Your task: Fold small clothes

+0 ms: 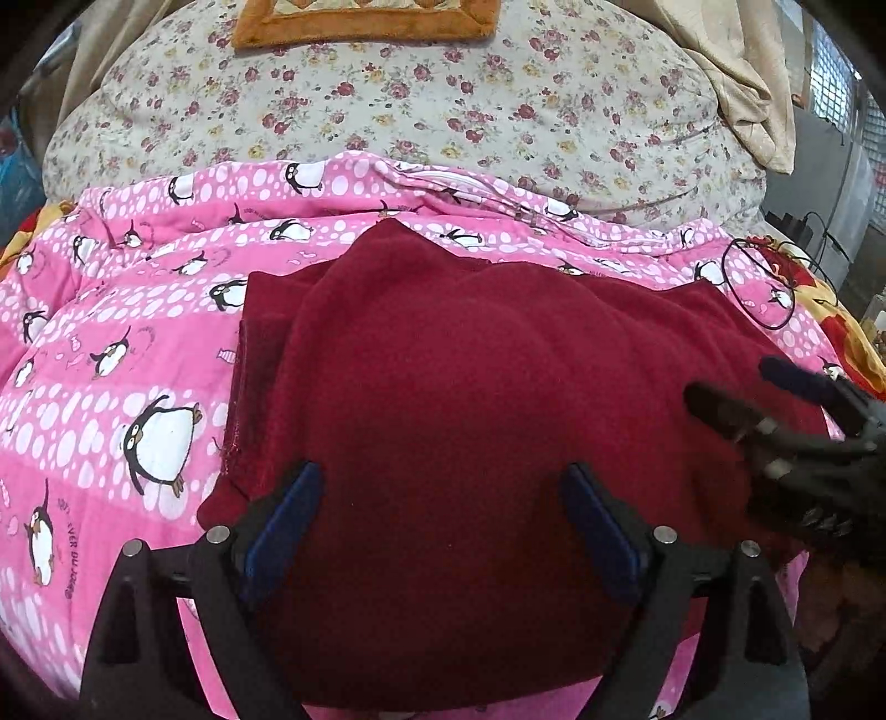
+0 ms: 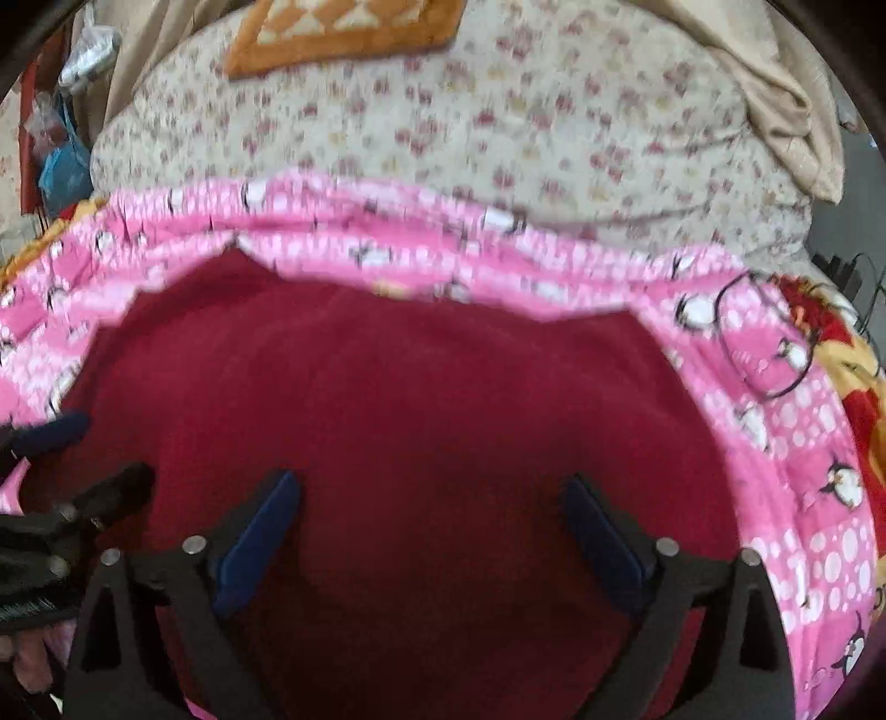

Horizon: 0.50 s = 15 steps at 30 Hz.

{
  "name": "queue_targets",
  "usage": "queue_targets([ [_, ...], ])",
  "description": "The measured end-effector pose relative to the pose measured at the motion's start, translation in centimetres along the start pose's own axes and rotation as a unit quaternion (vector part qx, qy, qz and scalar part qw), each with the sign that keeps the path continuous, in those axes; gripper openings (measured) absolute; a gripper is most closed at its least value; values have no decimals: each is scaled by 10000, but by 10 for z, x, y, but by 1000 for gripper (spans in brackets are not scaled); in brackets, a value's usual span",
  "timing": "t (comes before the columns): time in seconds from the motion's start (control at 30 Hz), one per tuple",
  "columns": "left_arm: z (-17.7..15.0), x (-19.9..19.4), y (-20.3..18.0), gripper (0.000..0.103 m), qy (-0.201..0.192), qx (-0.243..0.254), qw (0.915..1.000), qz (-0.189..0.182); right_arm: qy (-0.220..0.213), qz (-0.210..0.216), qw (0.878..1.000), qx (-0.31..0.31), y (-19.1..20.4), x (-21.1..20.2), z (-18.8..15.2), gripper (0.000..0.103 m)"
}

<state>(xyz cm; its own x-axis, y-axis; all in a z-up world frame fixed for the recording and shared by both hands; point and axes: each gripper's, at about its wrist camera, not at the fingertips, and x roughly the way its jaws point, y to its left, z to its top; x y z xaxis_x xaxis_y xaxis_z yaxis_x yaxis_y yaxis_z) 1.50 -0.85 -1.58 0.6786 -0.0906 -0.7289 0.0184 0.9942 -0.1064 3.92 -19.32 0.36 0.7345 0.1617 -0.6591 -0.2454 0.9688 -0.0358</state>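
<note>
Both tongs (image 1: 443, 531) (image 2: 432, 531) spread wide over maroon fleece (image 1: 470, 387)

Left view: my left wrist camera looks forward and down between its own fingers (image 1: 310, 498), close over the left part of the red cloth (image 1: 470, 399) on the pink quilt (image 1: 111, 387).
Right view: my right wrist camera faces the same way, closer over the cloth (image 2: 415, 415); the picture is blurred.
Cross-sight: I see the right gripper (image 1: 775, 393) at the left view's right edge, the left gripper (image 2: 83, 448) at the right view's left edge.
Shared: both take in the cloth, quilt (image 2: 803, 498), floral bedding (image 1: 443, 99) (image 2: 498, 138), orange mat (image 1: 360, 22) (image 2: 343, 33) and wire loop (image 1: 758, 282) (image 2: 764, 338).
</note>
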Motion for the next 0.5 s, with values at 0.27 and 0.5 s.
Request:
queue_targets([
  [0.27, -1, 0, -2, 71, 33, 11, 10000, 12, 492, 297, 9983, -43, 6, 21, -11, 101],
  [0.5, -21, -51, 24, 61, -255, -624, 9970, -385, 592, 302, 9978, -6, 5, 23, -10, 102],
])
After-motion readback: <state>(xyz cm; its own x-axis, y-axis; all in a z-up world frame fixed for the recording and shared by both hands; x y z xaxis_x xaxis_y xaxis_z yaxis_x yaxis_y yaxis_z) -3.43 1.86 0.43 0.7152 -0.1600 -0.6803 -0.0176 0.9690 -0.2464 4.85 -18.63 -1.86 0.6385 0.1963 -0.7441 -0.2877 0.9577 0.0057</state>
